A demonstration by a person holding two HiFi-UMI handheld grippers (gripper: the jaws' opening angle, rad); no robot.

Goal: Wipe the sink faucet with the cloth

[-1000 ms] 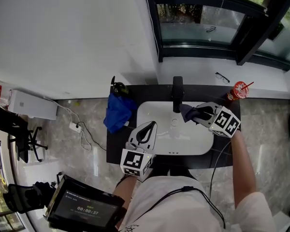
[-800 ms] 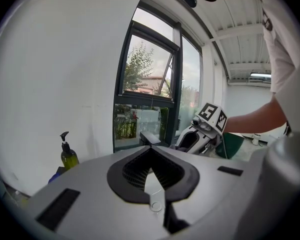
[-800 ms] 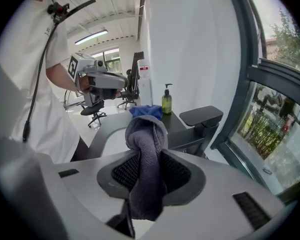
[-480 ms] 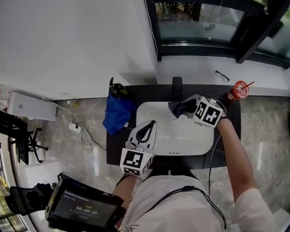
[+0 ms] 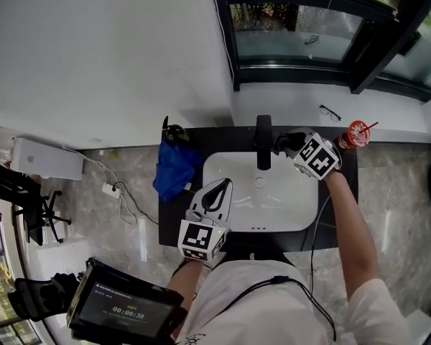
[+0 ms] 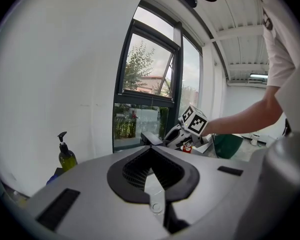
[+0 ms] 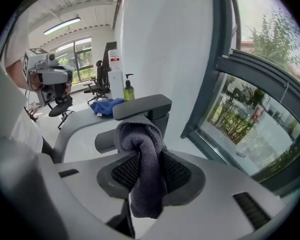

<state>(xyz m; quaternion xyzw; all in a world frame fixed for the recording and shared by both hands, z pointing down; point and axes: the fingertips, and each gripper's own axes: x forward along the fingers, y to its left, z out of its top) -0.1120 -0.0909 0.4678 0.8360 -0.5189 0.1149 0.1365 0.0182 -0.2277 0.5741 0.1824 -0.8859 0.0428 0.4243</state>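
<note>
A black faucet (image 5: 263,141) stands at the back of the white sink (image 5: 233,165). My right gripper (image 5: 286,144) is at the faucet's right side, shut on a dark grey cloth (image 5: 280,141). In the right gripper view the cloth (image 7: 142,154) hangs bunched between the jaws and presses against the faucet (image 7: 142,106) just ahead. My left gripper (image 5: 226,185) hovers over the sink's left front part, shut and holding nothing. From the left gripper view, the faucet (image 6: 151,138) and the right gripper (image 6: 176,134) show beyond the shut jaws.
A blue cloth (image 5: 174,165) lies on the dark counter (image 5: 174,218) left of the sink, with a soap bottle (image 5: 176,131) behind it. A red cup (image 5: 355,133) stands at the counter's right back corner. Glasses (image 5: 329,114) rest on the window sill.
My right gripper, with the cloth, has moved from the spout over the basin back and to the right, to the faucet's right side. The left gripper has stayed put.
</note>
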